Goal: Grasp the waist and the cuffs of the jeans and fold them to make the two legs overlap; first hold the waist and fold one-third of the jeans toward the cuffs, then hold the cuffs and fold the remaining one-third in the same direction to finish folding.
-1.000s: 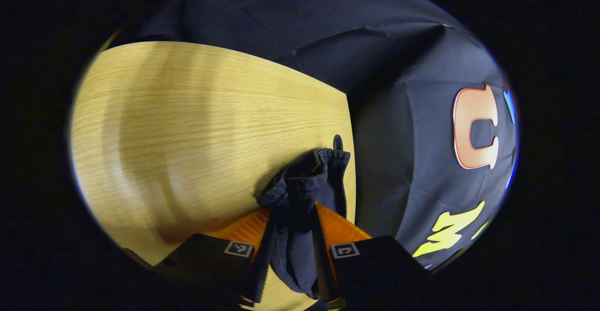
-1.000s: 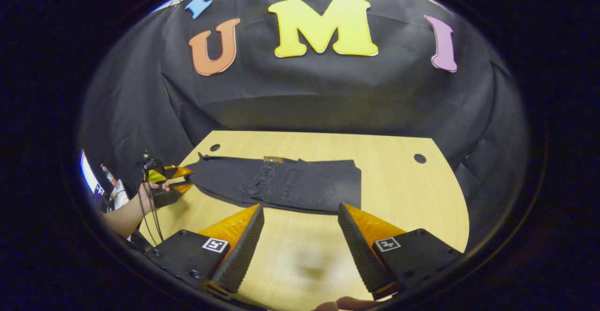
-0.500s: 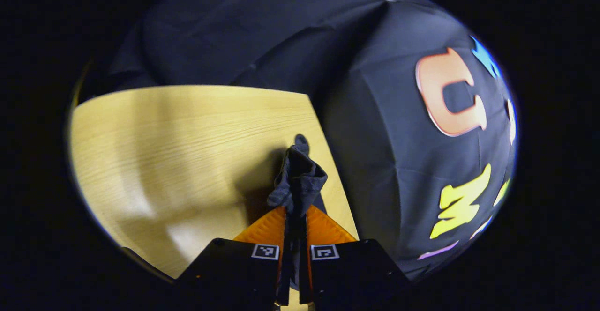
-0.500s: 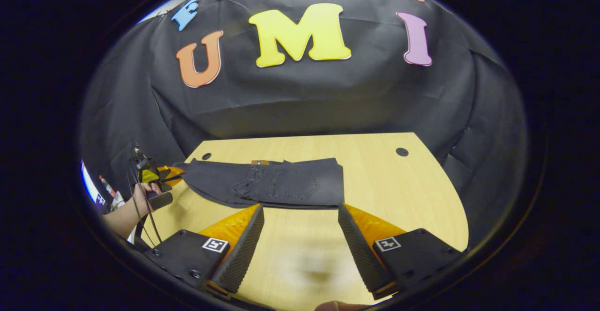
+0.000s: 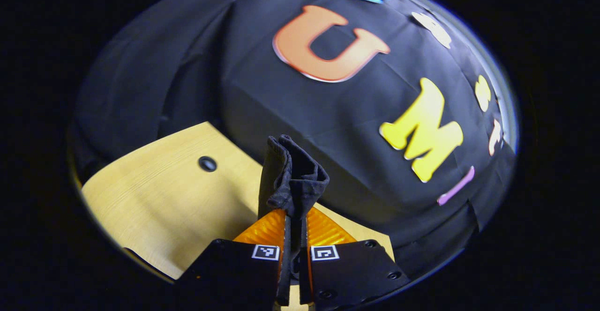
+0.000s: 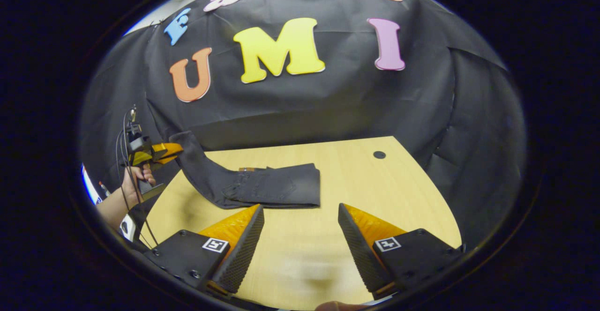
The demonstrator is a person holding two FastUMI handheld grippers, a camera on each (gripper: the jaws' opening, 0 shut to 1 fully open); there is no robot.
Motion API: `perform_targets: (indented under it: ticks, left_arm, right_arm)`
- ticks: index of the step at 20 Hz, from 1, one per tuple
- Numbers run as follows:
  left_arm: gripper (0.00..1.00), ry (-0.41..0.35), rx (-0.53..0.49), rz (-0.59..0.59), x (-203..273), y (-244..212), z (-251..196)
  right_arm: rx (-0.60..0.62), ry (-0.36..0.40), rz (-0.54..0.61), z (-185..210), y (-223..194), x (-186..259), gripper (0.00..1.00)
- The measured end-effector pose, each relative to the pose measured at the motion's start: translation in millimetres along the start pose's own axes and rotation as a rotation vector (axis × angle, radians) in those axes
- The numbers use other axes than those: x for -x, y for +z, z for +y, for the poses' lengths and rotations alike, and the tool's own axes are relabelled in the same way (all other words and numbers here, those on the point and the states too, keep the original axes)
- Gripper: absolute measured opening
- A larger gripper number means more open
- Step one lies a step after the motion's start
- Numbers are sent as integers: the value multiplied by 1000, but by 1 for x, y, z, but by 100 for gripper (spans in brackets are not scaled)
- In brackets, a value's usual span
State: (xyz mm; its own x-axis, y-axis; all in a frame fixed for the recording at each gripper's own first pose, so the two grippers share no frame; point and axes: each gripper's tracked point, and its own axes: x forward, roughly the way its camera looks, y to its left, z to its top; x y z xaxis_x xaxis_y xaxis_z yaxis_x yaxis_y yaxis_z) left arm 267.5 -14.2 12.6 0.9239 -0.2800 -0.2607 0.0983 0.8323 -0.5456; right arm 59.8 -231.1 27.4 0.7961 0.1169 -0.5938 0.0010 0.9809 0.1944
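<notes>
Left gripper (image 5: pixel 295 215) sat at the bottom centre of the left gripper view, jaws clamped on the cuffs (image 5: pixel 291 180) of the jeans, dark cloth bunched up and standing just above the fingertips. A strip of fabric ran down between the two fingers (both pressed on it). Behind the bunch, lower left of that frame, was the light wood counter (image 5: pixel 154 203) with a round dark hole (image 5: pixel 207 163); the black booth wall took the upper and right part.

Right gripper view gave the wider scene. The jeans (image 6: pixel 267 189) lay on the counter (image 6: pixel 375 184) at mid frame, left of centre, the waist part folded flat, its right edge straight. From there one end rose off the counter toward the left of the frame, up to the left gripper (image 6: pixel 164 152), seen small at the left edge, held in a person's hand (image 6: pixel 138 177) with cables hanging from it. So that end was lifted, the rest stayed flat on the wood. A round hole (image 6: pixel 379 154) showed in the counter at the right of centre, well apart from the jeans.

Right gripper (image 6: pixel 300 236) at the bottom of its own view: jaws wide apart, nothing between them, bare counter visible in the gap, near the front edge of the jeans but not touching (a bit of blur on the wood there).
</notes>
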Motion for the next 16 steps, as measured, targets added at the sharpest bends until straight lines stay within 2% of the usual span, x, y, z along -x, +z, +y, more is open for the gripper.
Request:
perform_targets:
  ticks: [4, 7, 11, 15, 16]
  left_arm:
    - [11, -106, -203, 11, -17, -33, -97]
    - [11, -131, -299, 54, -32, -83, -140]
    - [11, -101, -475, 66, -52, -147, -167]
    - [11, -64, -692, 123, -76, -218, -168]
    - [11, -46, -734, 143, -81, -232, -160]
  right_arm:
    - [-77, -57, -27, -48, -2, 20, 97]
    - [-129, -112, -39, -89, -6, 34, 97]
    - [-189, -194, -22, -138, -24, 49, 98]
    - [-222, -236, 23, -168, -42, 50, 99]
    - [-222, -240, 32, -173, -44, 48, 95]
